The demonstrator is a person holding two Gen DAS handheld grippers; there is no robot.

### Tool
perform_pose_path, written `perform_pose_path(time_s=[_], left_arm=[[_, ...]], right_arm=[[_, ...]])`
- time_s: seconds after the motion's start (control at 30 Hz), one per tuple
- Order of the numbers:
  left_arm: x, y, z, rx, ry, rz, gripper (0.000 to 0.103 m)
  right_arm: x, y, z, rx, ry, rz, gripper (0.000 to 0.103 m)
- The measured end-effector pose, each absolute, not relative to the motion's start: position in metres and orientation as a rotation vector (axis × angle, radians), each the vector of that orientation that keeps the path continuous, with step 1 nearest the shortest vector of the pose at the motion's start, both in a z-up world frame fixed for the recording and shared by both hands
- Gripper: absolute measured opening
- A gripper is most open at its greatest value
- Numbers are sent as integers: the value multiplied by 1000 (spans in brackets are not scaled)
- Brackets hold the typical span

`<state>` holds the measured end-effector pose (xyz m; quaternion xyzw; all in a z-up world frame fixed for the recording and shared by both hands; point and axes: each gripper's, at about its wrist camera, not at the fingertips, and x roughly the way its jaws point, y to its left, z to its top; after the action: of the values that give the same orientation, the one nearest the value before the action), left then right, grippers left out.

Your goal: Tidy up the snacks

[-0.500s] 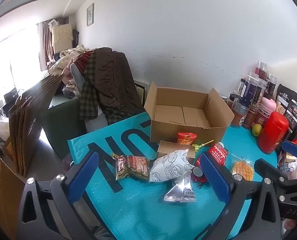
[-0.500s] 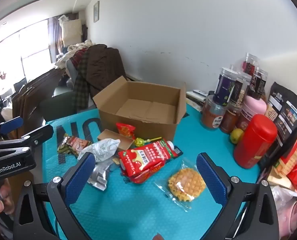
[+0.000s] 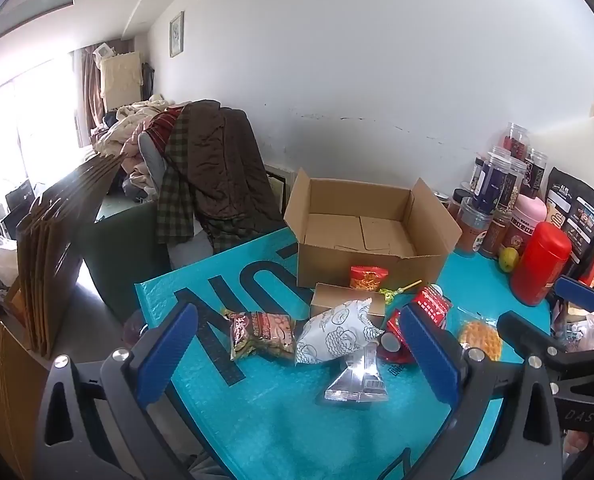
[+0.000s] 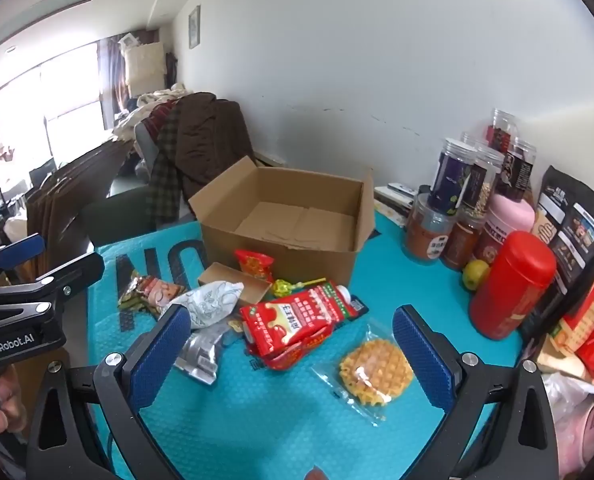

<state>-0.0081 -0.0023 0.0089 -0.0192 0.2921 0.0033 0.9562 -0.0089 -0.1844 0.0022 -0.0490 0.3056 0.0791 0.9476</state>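
Note:
An open, empty cardboard box (image 3: 361, 236) (image 4: 297, 220) stands at the back of the teal mat (image 3: 281, 420). In front of it lie loose snacks: a peanut packet (image 3: 263, 334) (image 4: 149, 292), a white patterned bag (image 3: 335, 336) (image 4: 209, 302), a silver packet (image 3: 357, 380) (image 4: 201, 354), a small cardboard box (image 3: 347, 300), a small red packet (image 3: 369, 278) (image 4: 255, 264), a red ketchup pouch (image 4: 297, 320) and a wrapped waffle (image 4: 377, 368) (image 3: 481, 338). My left gripper (image 3: 297, 352) is open above the white bag. My right gripper (image 4: 293, 356) is open above the pouch and waffle.
Jars (image 4: 457, 184), a pink tin (image 4: 505, 228), a red canister (image 4: 509, 284), a lemon (image 4: 475, 274) and dark bags (image 4: 569, 236) crowd the right side. A chair piled with clothes (image 3: 209, 176) and flat cardboard sheets (image 3: 57, 240) stand left of the table.

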Motion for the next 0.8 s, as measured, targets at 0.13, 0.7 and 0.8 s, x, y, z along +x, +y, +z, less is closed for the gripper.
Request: perform_pose_path(time_s=[0.13,0.7,0.8], left_arm=[[-8,-3,9,-42,601,-1,103],[-8,-4,8,-43,600,-9,103],[-9,-4,8,-42,599,-7,103]], right_arm=[[-10,-184,4,-100,618,161,103],[-11,-183,5,-97,605,165,103],[-11,-183,5,-97,605,166,103]])
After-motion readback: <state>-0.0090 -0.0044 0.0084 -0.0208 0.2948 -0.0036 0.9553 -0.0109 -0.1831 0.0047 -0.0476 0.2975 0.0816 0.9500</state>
